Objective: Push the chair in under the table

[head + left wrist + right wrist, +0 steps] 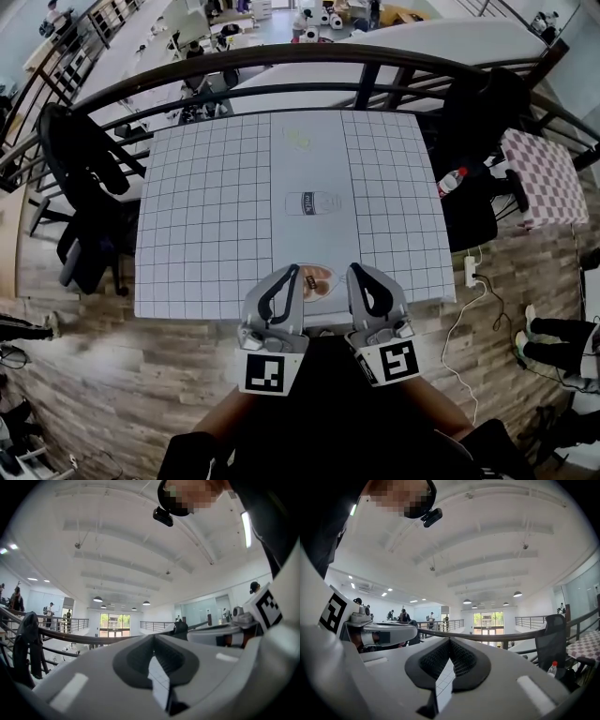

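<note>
Pale wood-plank floor (pixel 122 375) on both sides of the fingers (pixel 265 300). Beyond the fingertips, a dark curved railing (pixel 281 54); past it, a lower level with white desks (pixel 187 37). Left of the fingers, a black office chair (pixel 84 169) draped in dark cloth. Right of them, a second black chair (pixel 478 122), a red-capped bottle (pixel 452 181) just beside it, a pink-checked surface (pixel 544 178), and a white power strip (pixel 471 272) with its cable on the floor. Overhead, a white ribbed ceiling (pixel 487 541) and round pendant lamps (pixel 517 594). Far ahead, bright glazed doors (pixel 489 620).
</note>
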Tool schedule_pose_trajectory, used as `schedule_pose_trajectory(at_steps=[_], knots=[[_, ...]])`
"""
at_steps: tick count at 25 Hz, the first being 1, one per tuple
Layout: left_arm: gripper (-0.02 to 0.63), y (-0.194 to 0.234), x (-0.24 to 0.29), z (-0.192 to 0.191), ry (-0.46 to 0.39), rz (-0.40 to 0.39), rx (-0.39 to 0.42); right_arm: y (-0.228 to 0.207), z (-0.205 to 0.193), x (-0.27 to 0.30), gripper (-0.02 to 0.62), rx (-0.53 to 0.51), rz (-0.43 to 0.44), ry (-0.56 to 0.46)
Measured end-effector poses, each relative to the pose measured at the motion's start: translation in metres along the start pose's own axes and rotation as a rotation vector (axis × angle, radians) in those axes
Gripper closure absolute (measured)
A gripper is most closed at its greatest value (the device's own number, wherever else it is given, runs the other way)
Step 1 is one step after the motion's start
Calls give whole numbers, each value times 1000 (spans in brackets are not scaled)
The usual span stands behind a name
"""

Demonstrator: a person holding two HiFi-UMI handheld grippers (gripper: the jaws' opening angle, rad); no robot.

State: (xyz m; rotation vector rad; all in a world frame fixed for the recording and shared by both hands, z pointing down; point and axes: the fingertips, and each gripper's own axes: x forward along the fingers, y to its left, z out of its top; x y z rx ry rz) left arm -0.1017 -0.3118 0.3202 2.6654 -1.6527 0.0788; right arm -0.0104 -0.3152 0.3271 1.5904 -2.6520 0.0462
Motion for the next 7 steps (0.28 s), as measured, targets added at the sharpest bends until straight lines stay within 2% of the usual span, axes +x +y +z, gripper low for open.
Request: schedule_pose_trajectory(at_steps=[7], knots=[[596,-2,-1,-5,10,11,-9,-5,-5,-5,597,10,-7,0]])
